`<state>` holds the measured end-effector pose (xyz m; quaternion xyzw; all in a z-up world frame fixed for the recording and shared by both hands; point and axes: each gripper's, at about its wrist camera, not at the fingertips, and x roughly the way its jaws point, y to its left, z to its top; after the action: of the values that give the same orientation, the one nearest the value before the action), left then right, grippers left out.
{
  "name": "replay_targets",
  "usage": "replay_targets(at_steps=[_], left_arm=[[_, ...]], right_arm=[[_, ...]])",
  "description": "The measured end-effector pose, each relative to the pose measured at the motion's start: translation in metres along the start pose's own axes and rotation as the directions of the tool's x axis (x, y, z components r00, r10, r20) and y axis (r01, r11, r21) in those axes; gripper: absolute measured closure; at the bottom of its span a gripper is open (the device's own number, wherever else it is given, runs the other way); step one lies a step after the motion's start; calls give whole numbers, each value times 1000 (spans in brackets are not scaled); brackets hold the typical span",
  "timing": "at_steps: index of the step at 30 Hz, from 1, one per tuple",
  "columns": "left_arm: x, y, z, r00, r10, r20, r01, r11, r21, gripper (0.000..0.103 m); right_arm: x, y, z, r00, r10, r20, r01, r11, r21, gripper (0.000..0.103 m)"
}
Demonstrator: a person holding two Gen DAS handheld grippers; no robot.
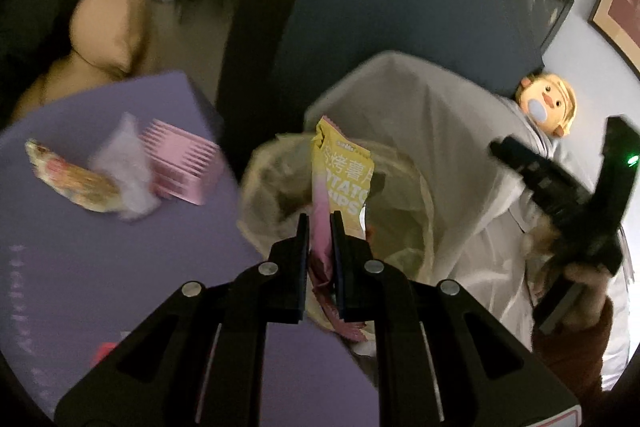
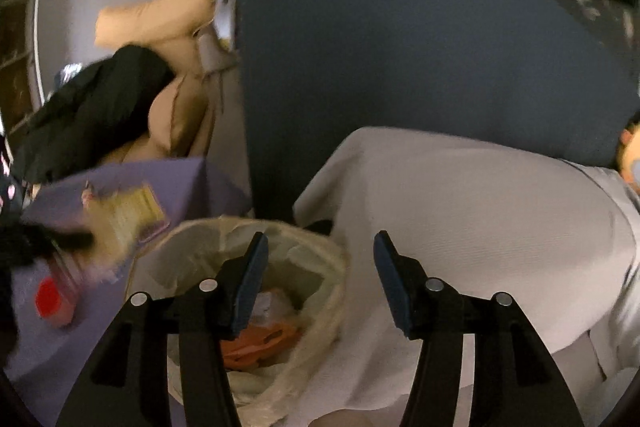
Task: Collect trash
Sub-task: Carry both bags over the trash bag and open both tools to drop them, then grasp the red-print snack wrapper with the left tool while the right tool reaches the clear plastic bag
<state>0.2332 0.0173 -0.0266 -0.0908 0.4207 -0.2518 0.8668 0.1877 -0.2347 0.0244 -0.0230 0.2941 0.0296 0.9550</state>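
The left hand-held gripper [image 1: 320,215] is clamping a yellow-and-pink potato chip bag [image 1: 340,179] upright above the round bin lined with a translucent plastic bag [image 1: 420,187] — more crumpled wrappers [image 1: 80,179] are lying on the purple desk [image 1: 120,267] at nine o'clock. The right hand-held gripper [image 2: 320,247] is hanging over the bin's rim [image 2: 320,247], jaws apart — nothing between them.

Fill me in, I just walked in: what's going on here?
A person is clearing trash with two handheld grippers. The left gripper has its jaws shut on a chip bag, held over the lined bin. The right gripper hangs open and empty above the same bin, which already holds some trash. A wrapper and tissue remain on the purple table.
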Motion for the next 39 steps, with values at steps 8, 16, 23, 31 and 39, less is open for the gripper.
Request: replay_targets(at_steps=[8, 16, 23, 31, 39], left_arm=[[61, -20, -1, 998, -9, -61, 10, 1000, 14, 93], [68, -17, -1, 999, 27, -31, -27, 1000, 7, 60], [30, 5, -2, 997, 81, 8, -81, 997, -21, 59], [-39, 88, -3, 964, 247, 100, -232, 963, -138, 58], [-62, 199, 4, 944, 320, 75, -265, 876, -403, 58]], right_arm=[[-4, -49, -11, 1000, -17, 1, 16, 992, 129, 51], [2, -50, -20, 1000, -20, -12, 21, 992, 127, 50], [2, -24, -15, 999, 49, -8, -48, 995, 90, 46], [9, 59, -16, 983, 180, -35, -183, 976, -121, 46], [22, 137, -16, 972, 231, -42, -234, 947, -220, 46]])
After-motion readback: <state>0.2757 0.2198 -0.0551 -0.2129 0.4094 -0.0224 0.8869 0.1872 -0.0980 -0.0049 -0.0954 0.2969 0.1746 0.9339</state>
